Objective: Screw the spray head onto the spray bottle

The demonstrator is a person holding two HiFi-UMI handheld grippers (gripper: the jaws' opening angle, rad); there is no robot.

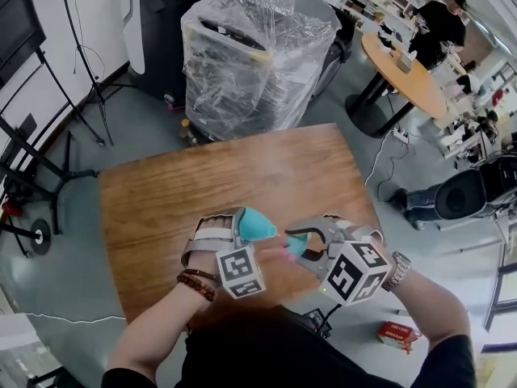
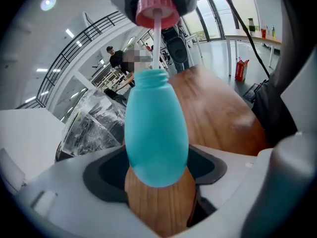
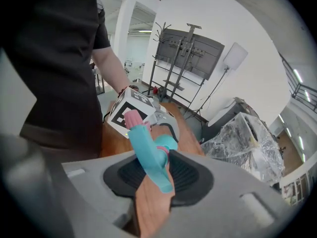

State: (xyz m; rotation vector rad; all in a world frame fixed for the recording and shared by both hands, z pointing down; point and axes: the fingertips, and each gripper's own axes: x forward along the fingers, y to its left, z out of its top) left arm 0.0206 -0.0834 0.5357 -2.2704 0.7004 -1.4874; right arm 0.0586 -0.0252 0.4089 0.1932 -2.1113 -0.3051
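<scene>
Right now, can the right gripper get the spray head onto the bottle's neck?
Probably yes. The right gripper holds the spray head with its collar just above the open neck of the bottle in the left gripper. The tube seems to enter it, and nothing sits between them.

The wood-grain table [image 1: 210,184] stands on grey floor [image 1: 137,136], where a red box [image 1: 400,335], perhaps a carton, lies.

Plastic-wrapped machine [image 1: 258,47] behind wooden table [image 1: 242,176]
</scene>
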